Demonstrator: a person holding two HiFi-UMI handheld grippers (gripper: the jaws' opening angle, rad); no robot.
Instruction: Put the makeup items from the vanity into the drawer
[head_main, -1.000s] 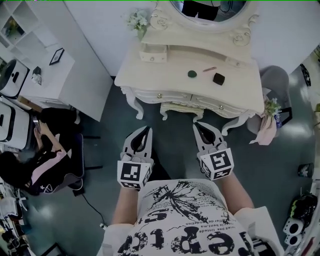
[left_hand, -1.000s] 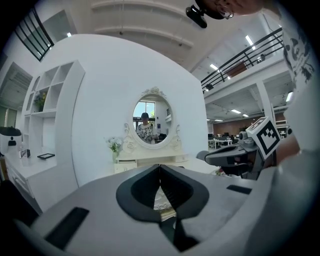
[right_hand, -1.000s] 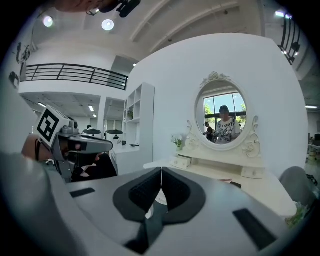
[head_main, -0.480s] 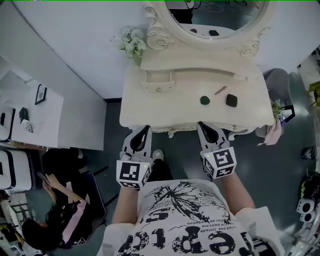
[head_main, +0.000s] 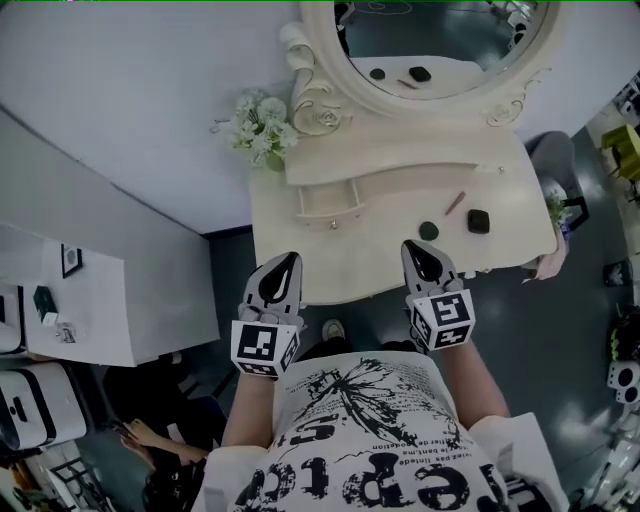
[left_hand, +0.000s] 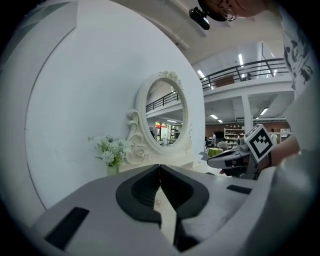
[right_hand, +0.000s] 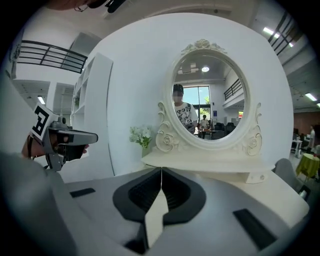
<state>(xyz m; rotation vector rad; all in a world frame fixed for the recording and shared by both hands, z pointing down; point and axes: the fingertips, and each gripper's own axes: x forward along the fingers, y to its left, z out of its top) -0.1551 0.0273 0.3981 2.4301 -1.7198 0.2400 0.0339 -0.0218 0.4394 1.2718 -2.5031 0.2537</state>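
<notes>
Pale grey wall (head_main: 130, 110) and dark floor (head_main: 580, 320) frame the head view, with a cream vanity (head_main: 330, 270) standing against the wall and its oval mirror (head_main: 440, 50) rising from the back edge. Both grippers are held side by side at the vanity's near edge, pointing toward it. The left gripper (head_main: 290, 257) has its jaws pressed together at the tips with nothing between them, as the left gripper view shows (left_hand: 160, 166). The right gripper (head_main: 413, 246) is likewise closed tight and empty (right_hand: 161, 171). A bunch of white flowers (head_main: 258, 125) sits at the vanity's back left corner, just beside the mirror's carved frame. A small drawer (head_main: 328, 203) sits below the raised shelf, left of centre. The makeup items lie on the tabletop to the right, apart from both grippers: a black square case (head_main: 478, 221), a round dark compact (head_main: 429, 231) and a thin pinkish pencil (head_main: 455, 202), close together but not touching.
</notes>
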